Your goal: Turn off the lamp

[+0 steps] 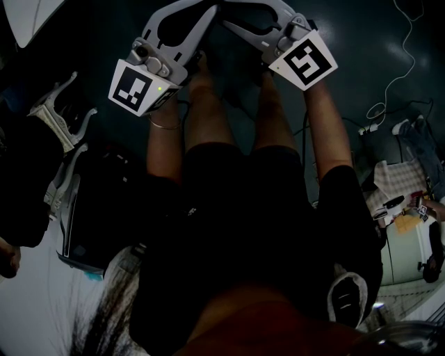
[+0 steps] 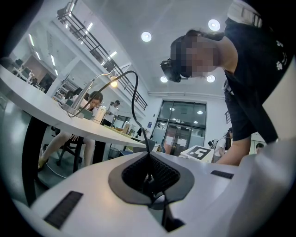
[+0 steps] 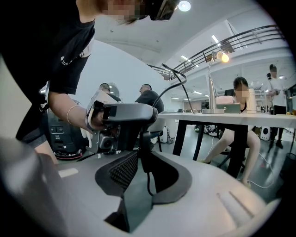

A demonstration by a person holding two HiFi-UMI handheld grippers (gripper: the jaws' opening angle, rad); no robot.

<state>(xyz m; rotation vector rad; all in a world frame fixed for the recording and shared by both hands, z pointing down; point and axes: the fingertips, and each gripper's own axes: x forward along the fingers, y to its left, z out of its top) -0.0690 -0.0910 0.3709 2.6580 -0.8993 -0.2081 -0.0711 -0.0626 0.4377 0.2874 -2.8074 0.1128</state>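
Observation:
The lamp (image 2: 113, 84) stands lit on a long white table; its glowing bulb (image 3: 224, 57) also shows in the right gripper view. A black cord (image 2: 134, 92) arcs up from my left gripper (image 2: 149, 178), whose pads are shut on it. In the right gripper view, the left gripper (image 3: 142, 134) holds a thicker black piece of that cord (image 3: 145, 148) between the pads of my right gripper (image 3: 143, 171). Those pads stand apart, with a gap beside the cord. In the head view both grippers meet tip to tip, left (image 1: 212, 8) and right (image 1: 226, 17), above the person's legs.
A seated person (image 2: 95, 99) works at the white table (image 2: 46, 111) near the lamp. Black equipment (image 3: 62, 134) sits on the floor behind the left hand. The head view shows a black case (image 1: 90, 208), spare white grippers (image 1: 59, 111) and a white cable (image 1: 400, 69).

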